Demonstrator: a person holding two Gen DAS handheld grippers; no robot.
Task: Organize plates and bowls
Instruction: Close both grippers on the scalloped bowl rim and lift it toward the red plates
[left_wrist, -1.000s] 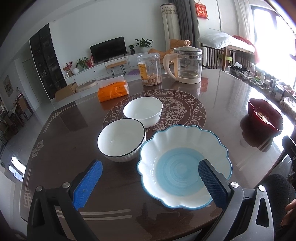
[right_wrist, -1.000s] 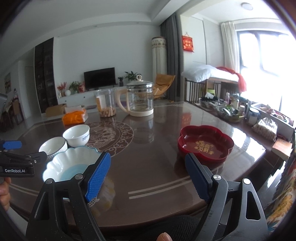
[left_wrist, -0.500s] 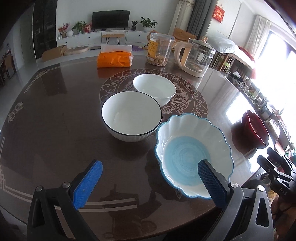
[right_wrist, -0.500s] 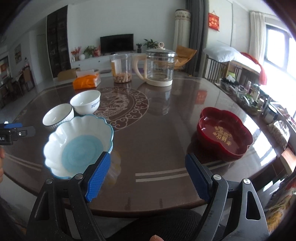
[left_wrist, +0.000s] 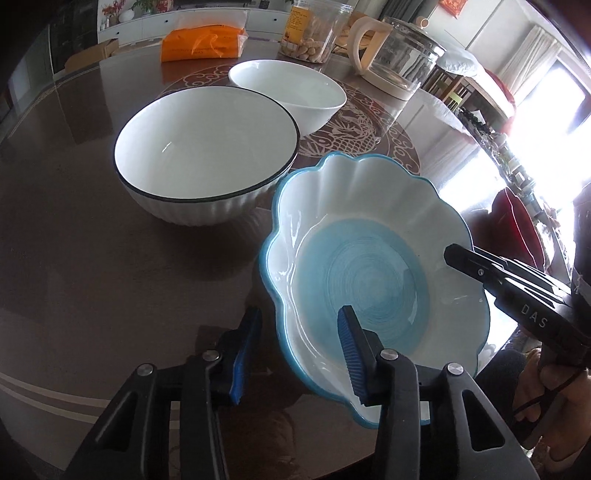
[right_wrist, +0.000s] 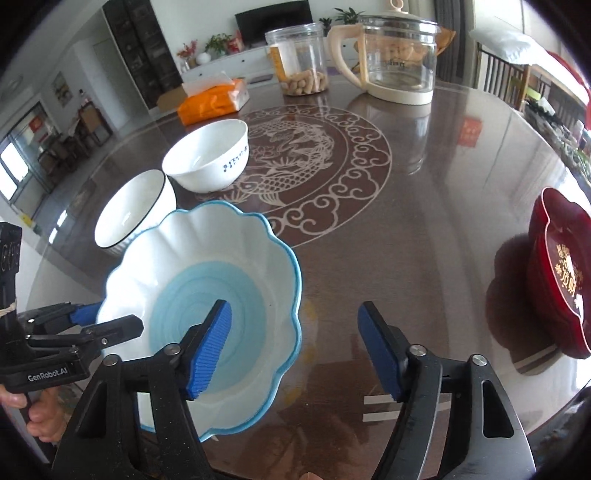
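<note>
The left tool (left_wrist: 295, 350) is closest to us, and its two blue pads sit one on each side of the near edge of the blue and white wavy bowl (left_wrist: 373, 273). One pad is outside the rim and the other is inside, but there is a gap, so I cannot tell if the tool is squeezing the bowl yet. The bowl looks tipped up a little on its near side. The right tool (right_wrist: 295, 347) is wide apart and holds nothing. Its left pad hangs over the inside of the wavy bowl (right_wrist: 207, 273) and its right pad is over the bare brown surface (right_wrist: 424, 229). In the left view, the black tip of the right tool (left_wrist: 476, 266) reaches over the bowl's right edge. Just behind the wavy bowl is a white bowl with a black rim (left_wrist: 207, 162), very close to it. Behind that one is a plain white bowl (left_wrist: 291, 88) with small blue marks on its side, and these two almost touch. Off to the right, well apart from the bowls, is a red flower-shaped dish (right_wrist: 557, 273). Far back on the surface are an orange tissue pack (right_wrist: 214, 99), a clear jar of snacks (right_wrist: 299, 59) and a glass kettle (right_wrist: 395, 55).
</note>
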